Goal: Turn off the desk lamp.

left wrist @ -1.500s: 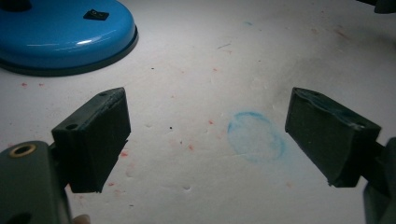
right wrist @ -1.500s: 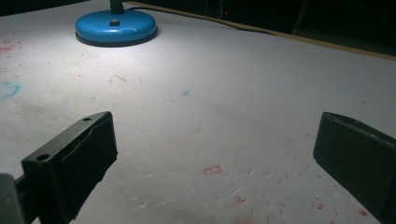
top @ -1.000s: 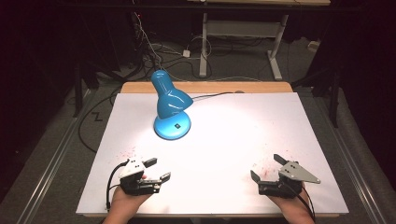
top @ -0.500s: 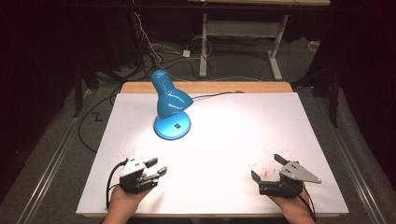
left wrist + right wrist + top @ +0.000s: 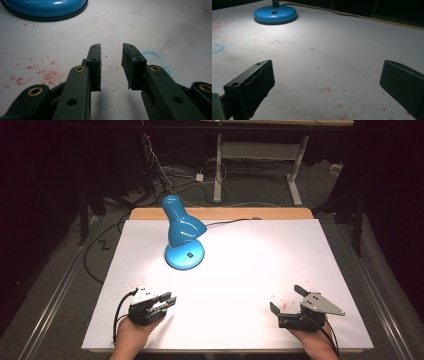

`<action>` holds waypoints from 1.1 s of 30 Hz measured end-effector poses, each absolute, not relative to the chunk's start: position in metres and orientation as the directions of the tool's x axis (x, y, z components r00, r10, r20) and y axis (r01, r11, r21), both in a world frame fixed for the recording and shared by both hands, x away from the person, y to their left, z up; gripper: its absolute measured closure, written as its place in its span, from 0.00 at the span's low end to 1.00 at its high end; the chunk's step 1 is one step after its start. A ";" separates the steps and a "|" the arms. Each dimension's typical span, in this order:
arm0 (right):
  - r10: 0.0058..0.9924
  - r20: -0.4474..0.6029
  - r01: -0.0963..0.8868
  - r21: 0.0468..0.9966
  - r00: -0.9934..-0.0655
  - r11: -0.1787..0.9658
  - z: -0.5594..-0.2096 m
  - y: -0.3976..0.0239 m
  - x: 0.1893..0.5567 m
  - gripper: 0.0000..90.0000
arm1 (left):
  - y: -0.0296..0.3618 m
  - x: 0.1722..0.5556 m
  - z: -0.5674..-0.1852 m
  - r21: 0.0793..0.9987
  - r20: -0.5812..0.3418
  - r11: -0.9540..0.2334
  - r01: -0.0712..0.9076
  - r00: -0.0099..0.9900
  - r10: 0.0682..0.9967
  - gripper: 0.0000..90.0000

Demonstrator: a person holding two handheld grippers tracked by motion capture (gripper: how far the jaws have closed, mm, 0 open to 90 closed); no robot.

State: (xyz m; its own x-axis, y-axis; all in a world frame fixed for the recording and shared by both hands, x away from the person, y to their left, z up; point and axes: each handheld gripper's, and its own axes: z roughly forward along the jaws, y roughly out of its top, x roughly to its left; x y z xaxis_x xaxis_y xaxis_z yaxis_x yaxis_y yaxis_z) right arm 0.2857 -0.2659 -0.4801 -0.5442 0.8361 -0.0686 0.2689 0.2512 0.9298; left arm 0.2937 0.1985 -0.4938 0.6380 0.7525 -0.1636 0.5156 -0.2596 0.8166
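Note:
A blue desk lamp (image 5: 184, 232) stands lit at the back left of the white table sheet (image 5: 260, 255), its head bent down over its round base (image 5: 275, 13). My left gripper (image 5: 170, 299) rests near the front left edge and points toward the lamp base (image 5: 45, 7). Its jaws have just been closing; a narrow gap remains at the left gripper (image 5: 111, 48), with nothing in it. My right gripper (image 5: 285, 297) lies near the front right edge. The right gripper (image 5: 327, 67) has its jaws spread wide over bare sheet.
Red specks and a faint blue ring (image 5: 152, 53) stain the sheet near my left gripper. The lamp's cable (image 5: 227, 222) runs back over the wooden table edge (image 5: 225, 213). Dark floor, cables and desk legs (image 5: 295, 175) lie beyond.
The left gripper's jaws have drawn in from wide apart to a narrow gap. Both hands and the lamp have stayed where they were.

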 end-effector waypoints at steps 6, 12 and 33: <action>0.835 -0.069 0.267 0.930 -0.546 0.252 -0.480 -0.266 0.286 0.00 | 0.200 0.296 -0.494 0.813 -0.178 -0.250 0.525 0.634 0.753 0.84; 0.835 -0.070 0.267 0.930 -0.546 0.252 -0.480 -0.265 0.285 0.00 | 0.202 0.297 -0.494 0.810 -0.185 -0.226 0.541 0.602 0.777 0.93; 0.828 -0.077 0.265 0.927 -0.556 0.265 -0.480 -0.265 0.284 0.00 | 0.209 0.304 -0.484 0.830 -0.163 -0.235 0.506 0.622 0.766 0.98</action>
State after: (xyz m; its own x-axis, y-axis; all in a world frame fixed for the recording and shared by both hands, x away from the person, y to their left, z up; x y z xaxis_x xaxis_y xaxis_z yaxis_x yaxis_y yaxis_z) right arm 0.2841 -0.2652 -0.4800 -0.5561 0.8275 -0.0775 0.2648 0.2648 0.9272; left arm 0.3044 0.2094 -0.4843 0.6223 0.7657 -0.1627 0.5056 -0.2345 0.8303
